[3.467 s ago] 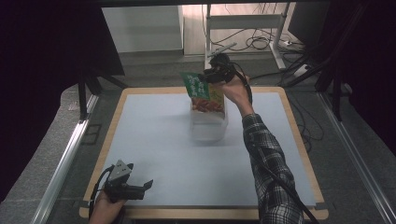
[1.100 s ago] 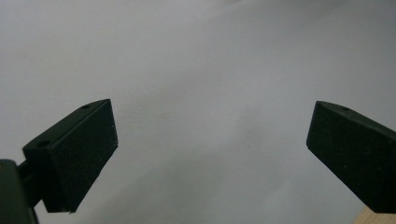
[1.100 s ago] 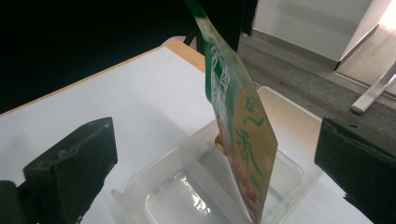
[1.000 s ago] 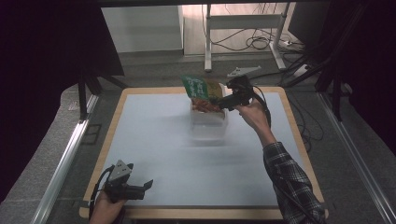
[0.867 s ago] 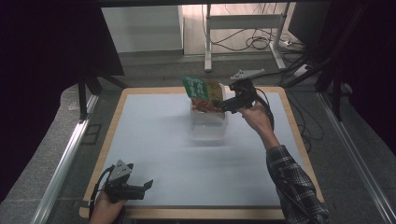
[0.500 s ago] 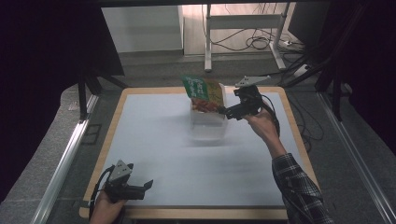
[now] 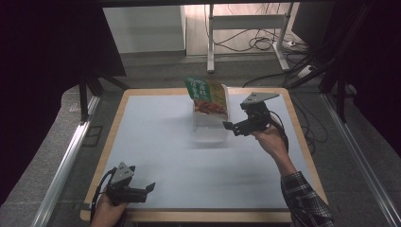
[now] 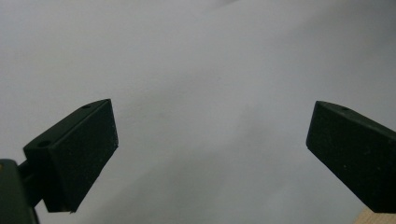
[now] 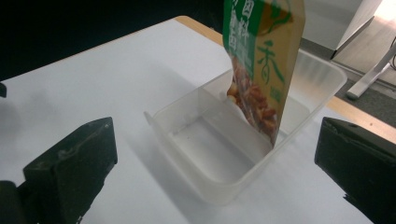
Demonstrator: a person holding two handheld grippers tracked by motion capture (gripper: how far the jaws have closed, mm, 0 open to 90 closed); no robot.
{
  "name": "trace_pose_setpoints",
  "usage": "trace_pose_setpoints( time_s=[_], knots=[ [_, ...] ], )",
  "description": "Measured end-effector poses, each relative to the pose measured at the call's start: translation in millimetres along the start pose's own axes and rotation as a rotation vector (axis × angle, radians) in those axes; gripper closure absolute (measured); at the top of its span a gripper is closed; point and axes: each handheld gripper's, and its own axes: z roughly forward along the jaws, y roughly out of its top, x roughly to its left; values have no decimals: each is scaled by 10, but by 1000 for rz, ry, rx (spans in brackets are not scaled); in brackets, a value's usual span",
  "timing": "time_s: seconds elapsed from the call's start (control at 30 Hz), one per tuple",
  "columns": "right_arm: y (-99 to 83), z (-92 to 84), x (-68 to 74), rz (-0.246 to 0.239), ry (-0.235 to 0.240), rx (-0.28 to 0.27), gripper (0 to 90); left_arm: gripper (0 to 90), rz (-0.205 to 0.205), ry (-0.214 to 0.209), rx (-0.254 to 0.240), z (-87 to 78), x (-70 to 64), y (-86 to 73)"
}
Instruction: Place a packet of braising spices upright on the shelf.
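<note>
A pale, wood-edged surface (image 7: 156, 142) fills the middle of a dim room, with cables and a metal frame on the floor beyond its far edge.

At the near left corner the left tongs (image 7: 150, 188) rest low over the bare sheet, jaws wide apart with nothing between them; the left gripper view shows them spread over plain white. They lie well apart from the work.

Toward the far middle stands a clear plastic tub (image 7: 210, 130), its long axis running away from the person. A green snack packet (image 7: 208, 96) stands in the tub's far end, upright and leaning slightly, its long axis close to vertical, its top pointing up and its printed face turned toward the person.

Just right of the tub hover the right tongs (image 7: 230, 128), jaws spread and holding nothing, tips aimed left at the tub's right wall. In the right gripper view the tub (image 9: 243, 140) and packet (image 9: 261, 70) sit straight ahead between the open jaws (image 9: 219, 172), the packet farther off and higher.

The right hand is clearly the nearer; any regrasp, I judge, means reaching left and slightly up, closing across the packet's thin faces.
</note>
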Motion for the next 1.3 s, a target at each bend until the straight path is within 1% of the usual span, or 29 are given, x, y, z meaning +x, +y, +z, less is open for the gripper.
trace_pose_setpoints(
  time_s=[0.07,0.1,0.47,0.8,1.13,1.3],
  knots=[
    [-26,-8,9,-1,-1,1,0,21,-2,0,-1,0,1,0],
    [-76,-25,27,1,-3,-1,0,21,-2,0,-1,0,1,0],
    [-252,-93,75,-10,-15,3,0,23,0,2,2,2,-1,1],
    [-370,-191,89,-13,-25,13,0,23,-3,0,0,-1,4,-1],
    [-544,-390,142,12,-38,14,0,23,-3,-2,-2,-3,4,-2],
    [-621,-501,161,37,-46,12,0,23,-2,-2,-1,-3,3,-1]
  ],
)
